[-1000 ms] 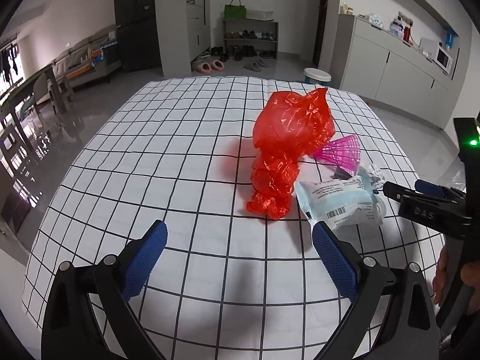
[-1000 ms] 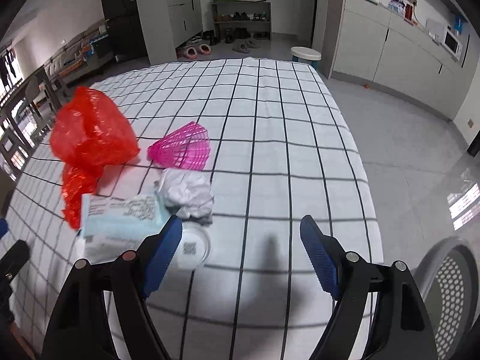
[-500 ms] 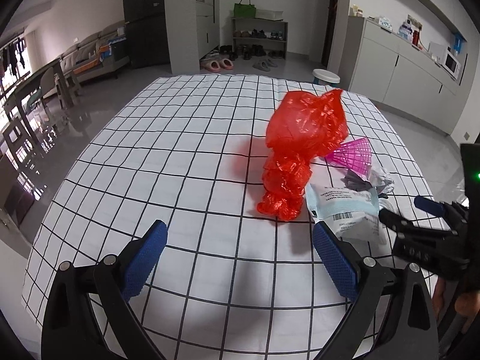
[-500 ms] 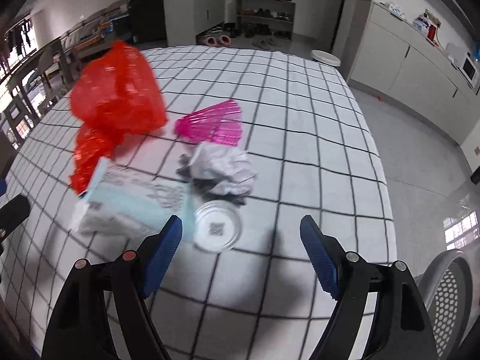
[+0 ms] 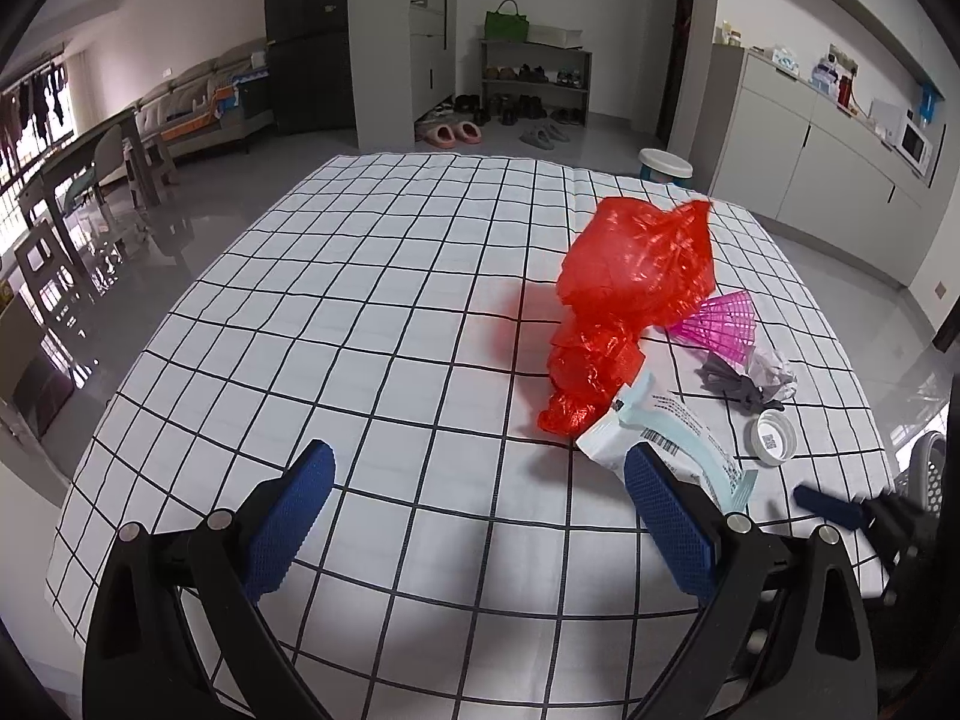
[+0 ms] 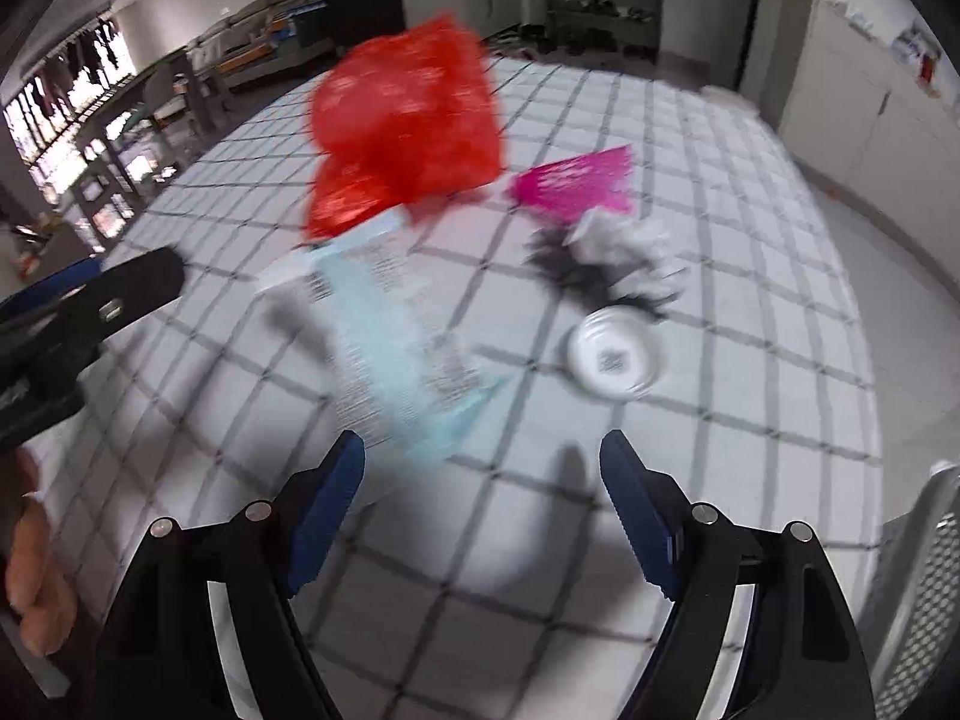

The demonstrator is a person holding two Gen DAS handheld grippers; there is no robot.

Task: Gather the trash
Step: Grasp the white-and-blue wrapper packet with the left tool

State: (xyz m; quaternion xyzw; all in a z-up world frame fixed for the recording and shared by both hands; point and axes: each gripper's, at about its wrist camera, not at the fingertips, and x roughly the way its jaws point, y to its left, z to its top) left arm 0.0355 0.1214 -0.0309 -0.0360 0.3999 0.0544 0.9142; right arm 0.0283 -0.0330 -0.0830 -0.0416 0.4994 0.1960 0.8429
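The trash lies in one cluster on the tabletop, which is covered by a white cloth with a black grid. The landmark is the crumpled red plastic bag, standing puffed up. Touching its near end is a flat white-and-pale-blue plastic wrapper with a barcode. Beside the bag on its far-right side rests a pink ribbed plastic fan-shaped piece, and nearer than that a crumpled grey-and-white wad, with a small round white lid bearing a printed code just below the wad.

The right gripper hovers above the cloth with jaws released and nothing between them, aimed between the wrapper's near corner and the lid; that view is motion-blurred, so which piece it is heading for is only probably the wrapper. The left gripper is also released and empty, held left of the bag.

To do the pick well, come down low on the wrapper's free edge, pinch across the thin film rather than pressing it flat, and avoid snagging the cloth. A grey perforated basket sits at the right edge, likely the bin.
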